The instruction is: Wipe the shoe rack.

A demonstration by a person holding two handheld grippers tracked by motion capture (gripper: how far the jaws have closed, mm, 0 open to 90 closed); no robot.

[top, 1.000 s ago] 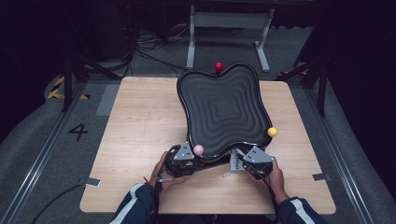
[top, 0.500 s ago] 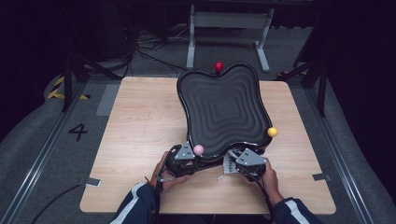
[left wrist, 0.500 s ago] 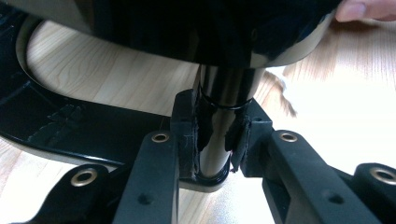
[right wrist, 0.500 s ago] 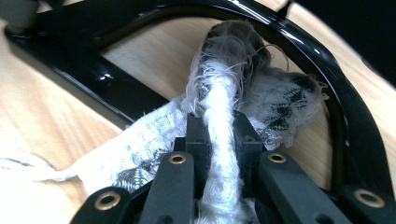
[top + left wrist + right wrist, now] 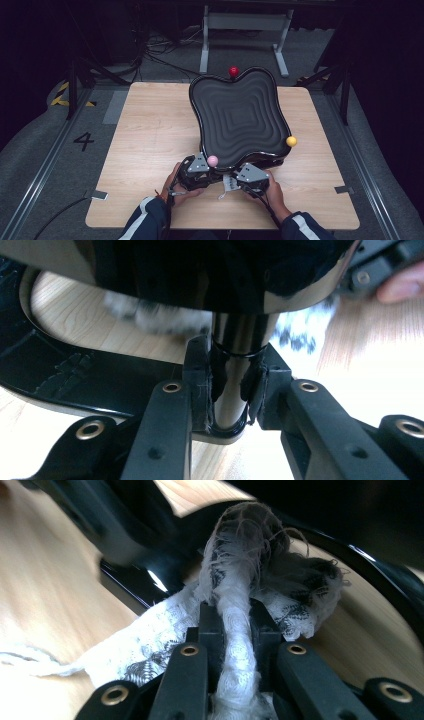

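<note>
A glossy black wavy-edged tray [image 5: 235,117] stands on the wooden table [image 5: 150,130], raised on legs tipped with red [image 5: 233,71], yellow [image 5: 291,141] and pink [image 5: 213,160] balls. At the tray's near left corner my left gripper [image 5: 200,170] is shut on the shiny black leg [image 5: 235,375] under the pink ball; both pads press its sides. My right gripper [image 5: 235,181] is shut on a bunched white cloth with a black pattern [image 5: 235,625]. The cloth's frayed end [image 5: 260,535] reaches under the tray's near rim [image 5: 380,575].
A grey metal stand [image 5: 240,30] is on the floor beyond the table. A floor mark reading 4 [image 5: 83,141] and yellow-black tape [image 5: 62,92] lie to the left. Tape tabs [image 5: 98,195] sit at the table's near corners. Dark curtains close in both sides.
My right gripper has slid left along the tray's near edge toward the left gripper, carrying the cloth. The left gripper has kept its hold on the leg without moving.
</note>
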